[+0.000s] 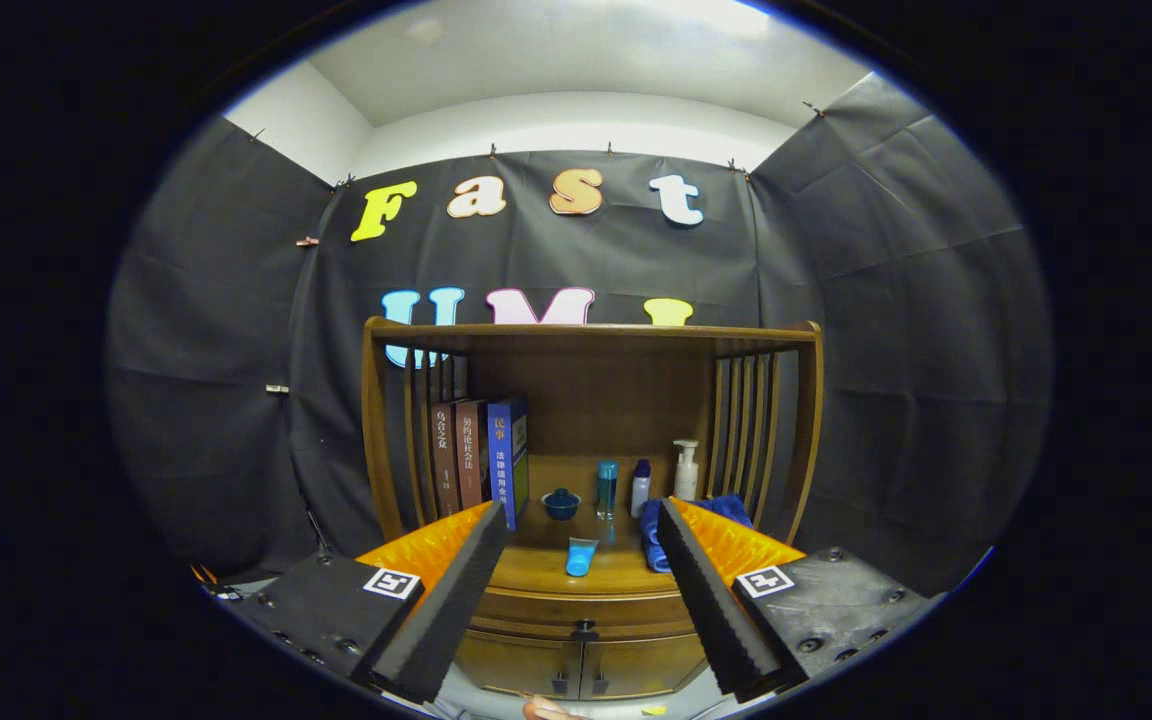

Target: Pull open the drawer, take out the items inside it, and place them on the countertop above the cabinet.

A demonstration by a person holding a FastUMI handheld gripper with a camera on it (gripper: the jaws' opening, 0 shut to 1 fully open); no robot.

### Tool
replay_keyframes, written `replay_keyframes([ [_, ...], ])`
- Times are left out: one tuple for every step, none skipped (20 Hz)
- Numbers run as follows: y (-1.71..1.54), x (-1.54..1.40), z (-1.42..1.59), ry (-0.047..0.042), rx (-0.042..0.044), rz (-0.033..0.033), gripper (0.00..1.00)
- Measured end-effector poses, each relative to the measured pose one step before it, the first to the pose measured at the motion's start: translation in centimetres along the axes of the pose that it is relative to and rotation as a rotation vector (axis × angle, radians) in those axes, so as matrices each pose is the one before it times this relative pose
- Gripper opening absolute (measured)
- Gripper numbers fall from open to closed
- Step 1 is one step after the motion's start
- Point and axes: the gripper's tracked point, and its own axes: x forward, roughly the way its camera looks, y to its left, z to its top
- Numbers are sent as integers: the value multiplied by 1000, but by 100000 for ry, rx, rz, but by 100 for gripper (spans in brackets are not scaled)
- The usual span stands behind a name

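Note:
A wooden cabinet (391, 440) stands ahead against the booth wall. Its drawer (536, 610) is pushed in, with a small dark knob (584, 630) at the centre of its front. My gripper (581, 512) is open and holds nothing; its fingers (446, 600) spread wide on either side of the drawer, some way back from it. On the countertop (536, 572) above the drawer lie a blue tube (581, 556) and a folded blue towel (650, 538). What is inside the drawer is hidden.
At the back of the countertop stand three books (481, 460), a dark blue bowl (561, 503), a teal bottle (606, 487), a small white bottle (641, 487) and a pump bottle (686, 470). A top shelf (591, 332) spans above. Two small doors (581, 668) sit under the drawer.

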Motion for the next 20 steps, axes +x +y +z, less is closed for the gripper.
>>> replay_keyframes([
  [-12, -39, -34, -24, 188, -6, 99],
  [-36, 24, -2, 46, -50, 87, 99],
  [30, -49, -40, 224, -181, 126, 99],
  [49, 19, -17, 100, -209, 139, 99],
  [48, -120, 51, -45, -165, 164, 99],
  [34, 70, 111, -280, -187, 10, 99],
  [-75, -39, 133, -475, -92, -73, 99],
  [-54, -59, 110, -421, 20, -233, 99],
  [-80, -107, 94, -337, 153, -161, 99],
  [-12, -17, -15, -53, 59, -83, 99],
  [-10, -76, 0, 57, -15, -9, 99],
  [-50, -43, -14, 76, -71, -7, 99],
  [-21, -75, -15, 86, -149, -68, 99],
  [-37, 18, -86, 84, -192, -167, 99],
  [-65, -63, -20, 74, -111, -250, 99],
  [-48, -22, -32, 8, -62, -138, 99],
  [-67, -17, -2, 62, -43, -61, 99],
  [0, 25, -32, 131, -6, -1, 99],
  [30, -48, -20, 24, 10, -31, 99],
  [13, 59, 28, -15, -59, 149, 99],
])
